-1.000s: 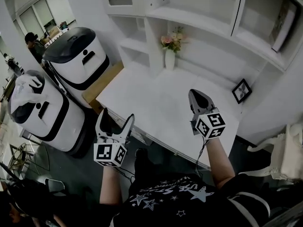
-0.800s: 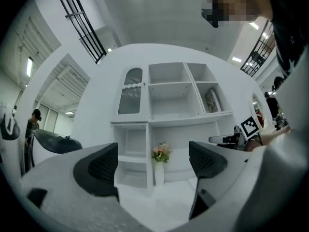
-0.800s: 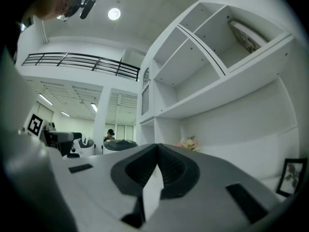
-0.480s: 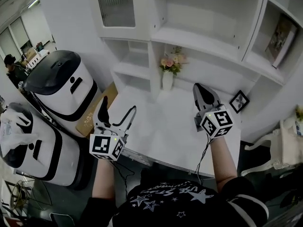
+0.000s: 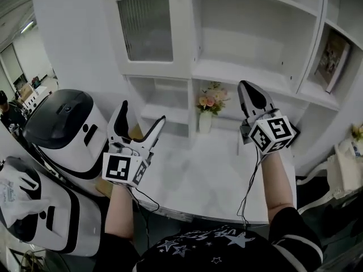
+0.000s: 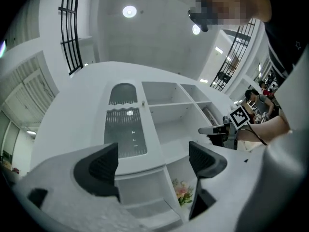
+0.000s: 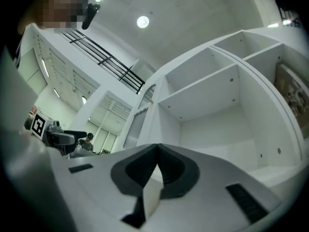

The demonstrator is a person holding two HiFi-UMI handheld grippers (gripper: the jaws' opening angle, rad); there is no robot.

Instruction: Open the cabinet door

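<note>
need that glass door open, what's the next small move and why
Probably lift the left gripper toward the small knob at the right edge of the glass cabinet door. The door looks closed, this gripper's jaws stand apart and empty below it, and the right gripper is shut.

white cabinet door, ribbed grey pane; pink flowers.

Cabinet door left of open shelves, flower vase on desk below
</note>
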